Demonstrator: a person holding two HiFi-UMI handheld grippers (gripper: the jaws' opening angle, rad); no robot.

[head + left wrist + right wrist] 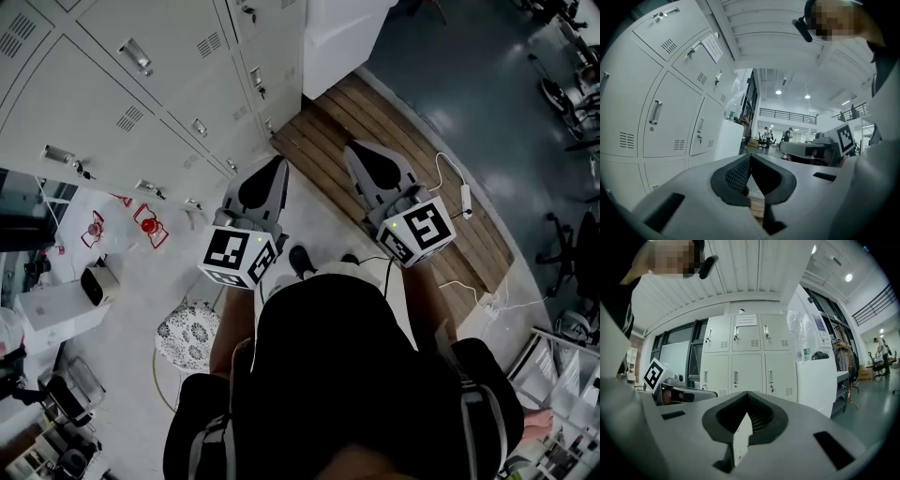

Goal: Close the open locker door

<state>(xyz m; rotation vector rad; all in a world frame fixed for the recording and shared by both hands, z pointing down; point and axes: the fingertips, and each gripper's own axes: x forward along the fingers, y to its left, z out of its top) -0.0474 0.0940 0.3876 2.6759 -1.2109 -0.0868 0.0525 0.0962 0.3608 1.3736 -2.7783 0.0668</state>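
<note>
1. The bank of lockers (747,357) stands straight ahead of the right gripper (747,395) and well apart from its tips. Every door that shows there sits flush, so I cannot tell which one is open.
2. From the left gripper (750,158), the lockers (670,108) run along the left of the jaws and recede ahead. Those doors also look shut.
3. Both pairs of jaws are closed tip to tip, with nothing between them.
4. In the head view the person holds the left gripper (272,171) and right gripper (358,155) side by side at waist height. Both point forward and their marker cubes (239,255) face up.
5. The left gripper's jaws are near the lowest locker row (112,84). The right gripper's jaws hang over a wooden slatted platform (394,141).
6. A white cabinet (815,380) stands right of the lockers, ahead and right of the right jaws. Open floor (450,84) lies beyond it.
7. A patterned stool (186,333) stands behind and left of the left gripper.
</note>
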